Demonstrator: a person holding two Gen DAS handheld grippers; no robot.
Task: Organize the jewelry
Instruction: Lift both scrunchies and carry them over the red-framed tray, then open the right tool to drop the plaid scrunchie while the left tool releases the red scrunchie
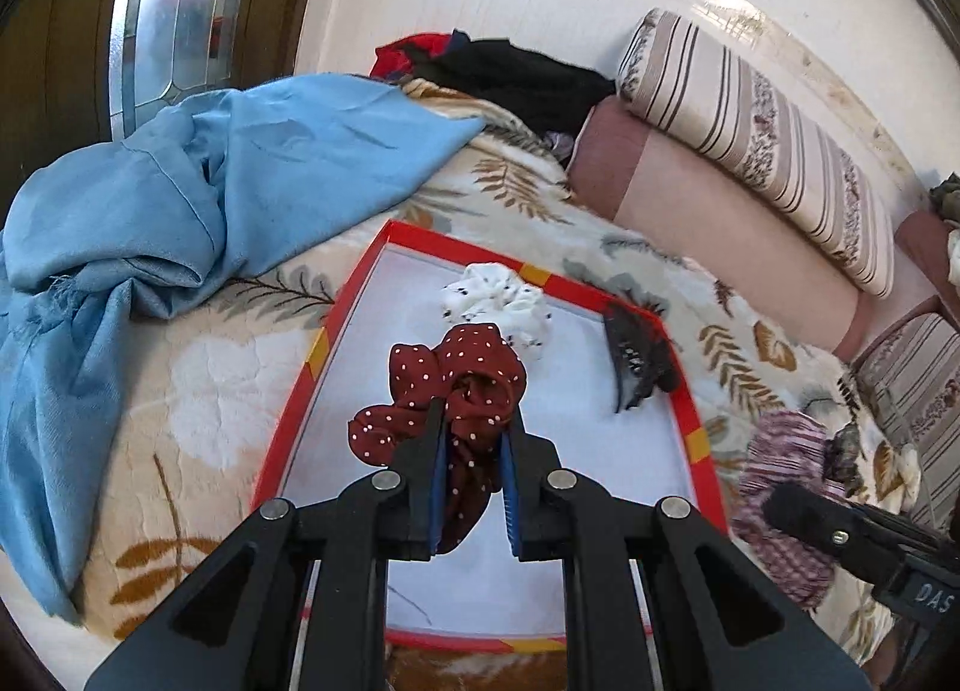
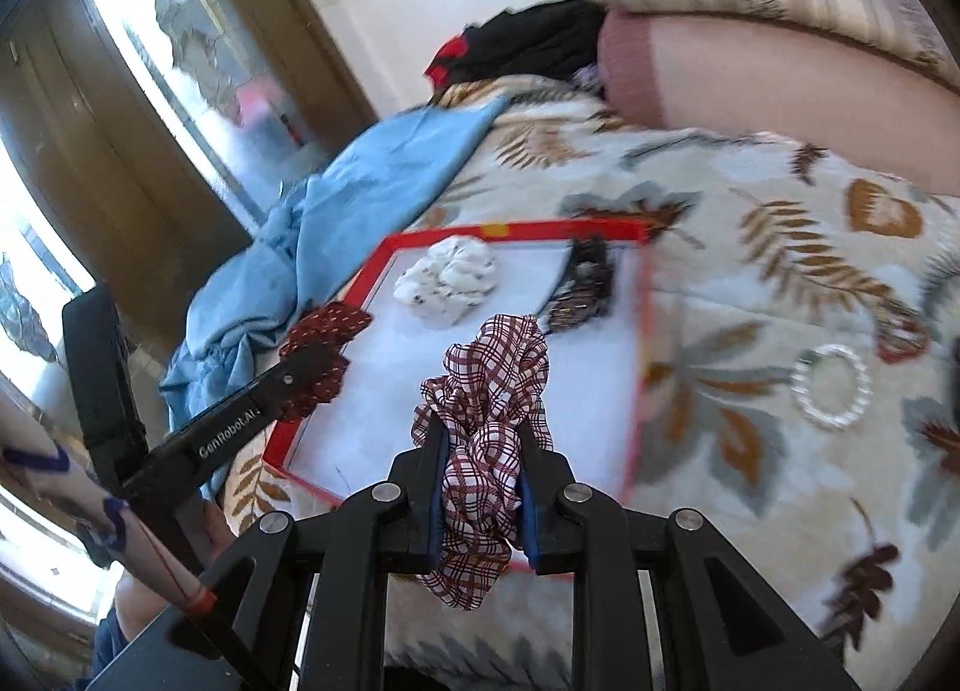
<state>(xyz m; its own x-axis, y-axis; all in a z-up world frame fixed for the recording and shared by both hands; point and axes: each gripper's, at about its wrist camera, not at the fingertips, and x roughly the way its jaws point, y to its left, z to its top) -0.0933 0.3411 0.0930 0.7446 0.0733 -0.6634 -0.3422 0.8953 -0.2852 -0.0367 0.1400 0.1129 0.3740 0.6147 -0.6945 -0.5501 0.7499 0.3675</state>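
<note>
My left gripper [image 1: 474, 409] is shut on a dark red, white-dotted scrunchie [image 1: 456, 379], held over the white floor of a red-rimmed tray [image 1: 321, 349] on the bed. In the right wrist view, my right gripper [image 2: 480, 427] is shut on a maroon-and-white plaid scrunchie [image 2: 492, 379] above the tray's near edge [image 2: 516, 228]. Inside the tray lie a white speckled scrunchie [image 1: 498, 295] [image 2: 450, 277] and a black claw clip [image 1: 636, 361] [image 2: 585, 283]. A pearl bracelet [image 2: 831, 385] rests on the bedspread to the right of the tray.
A crumpled blue cloth [image 1: 180, 199] lies left of the tray, touching its far corner. Behind the tray are a pink bolster [image 1: 690, 211], a striped pillow [image 1: 750, 133] and a pile of dark clothes [image 1: 510, 73]. A patterned sleeve [image 2: 60, 481] shows at lower left.
</note>
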